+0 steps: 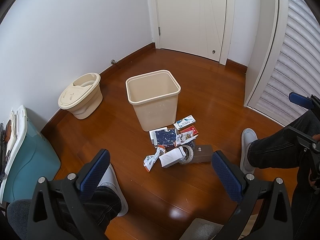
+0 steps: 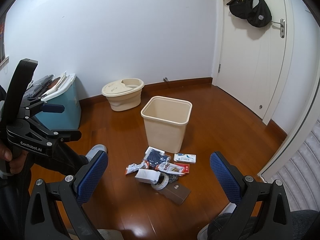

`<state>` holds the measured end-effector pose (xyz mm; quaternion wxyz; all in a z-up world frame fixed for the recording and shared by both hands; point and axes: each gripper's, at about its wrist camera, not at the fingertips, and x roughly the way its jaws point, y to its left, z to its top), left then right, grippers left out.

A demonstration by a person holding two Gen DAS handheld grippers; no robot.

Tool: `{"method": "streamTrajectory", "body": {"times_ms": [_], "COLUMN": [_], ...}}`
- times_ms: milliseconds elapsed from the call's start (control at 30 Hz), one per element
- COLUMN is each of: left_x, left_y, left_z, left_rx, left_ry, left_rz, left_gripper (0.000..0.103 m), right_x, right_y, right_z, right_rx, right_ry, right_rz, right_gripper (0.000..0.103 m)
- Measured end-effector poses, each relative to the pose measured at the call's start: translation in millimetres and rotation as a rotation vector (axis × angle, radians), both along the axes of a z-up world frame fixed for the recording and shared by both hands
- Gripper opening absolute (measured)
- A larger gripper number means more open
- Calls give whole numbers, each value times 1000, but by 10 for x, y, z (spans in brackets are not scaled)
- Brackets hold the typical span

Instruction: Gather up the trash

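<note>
Left gripper (image 1: 161, 172), right gripper (image 2: 159, 177) gape above trash pile (image 1: 173, 142)

Room as I see it from both cameras: plain white walls (image 2: 120, 40); glossy reddish-brown wood floor (image 1: 200, 100) catching a soft glare; matching dark wood skirting (image 2: 180, 81). White panelled door (image 2: 250, 70), metal lever handle (image 2: 282, 28), black bags (image 2: 252, 8) hung on it. White louvred closet door (image 1: 296, 60) at right. Teal storage box (image 2: 64, 108) with white lid and cream lidded tub (image 2: 123, 94) against the wall.
</note>
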<state>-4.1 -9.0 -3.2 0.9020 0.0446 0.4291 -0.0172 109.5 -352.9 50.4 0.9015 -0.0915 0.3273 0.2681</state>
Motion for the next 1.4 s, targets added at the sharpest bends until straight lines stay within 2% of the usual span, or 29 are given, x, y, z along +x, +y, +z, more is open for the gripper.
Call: {"method": "streamTrajectory", "body": {"times_ms": [1400], "left_x": [1], "left_y": [2], "left_z": [-9], "left_rx": [-3], "left_ry": [2], "left_rz": [-1], "left_gripper": [103], "right_x": [-20], "right_y": [15], "right_z": [-28], "right_rx": [-3], "right_ry": [3], "right_rz": [0], "right_gripper": [103]}}
